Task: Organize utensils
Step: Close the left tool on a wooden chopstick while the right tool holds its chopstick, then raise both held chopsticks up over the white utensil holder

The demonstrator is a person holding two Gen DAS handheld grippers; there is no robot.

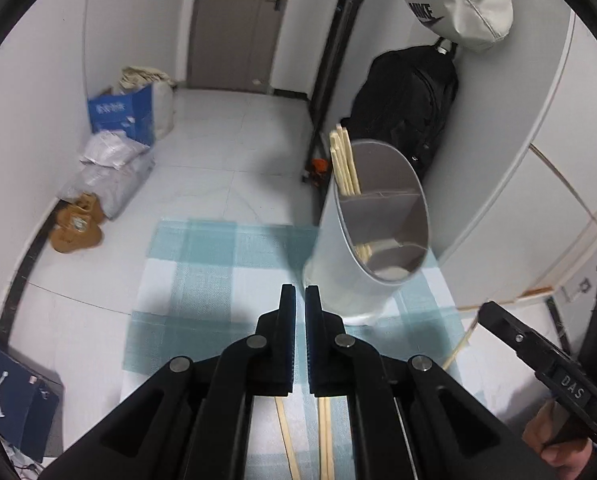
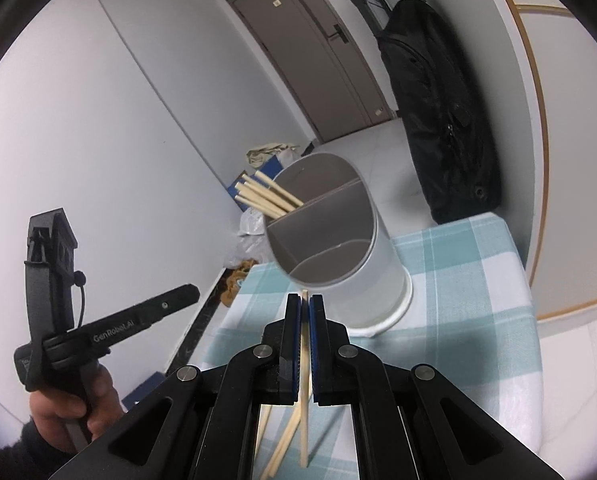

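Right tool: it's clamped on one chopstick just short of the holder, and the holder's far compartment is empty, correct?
Not quite. The right tool is clamped on a chopstick just short of the holder, but the far compartment is not empty: the right wrist view shows several chopsticks standing in it.

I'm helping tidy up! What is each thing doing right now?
Right claw: shut on a chopstick.
Left claw: nearly shut, holding nothing.
Holder: upright on the cloth, chopsticks in its back compartment.
Loose chopsticks: lying on the cloth.
Door: closed.
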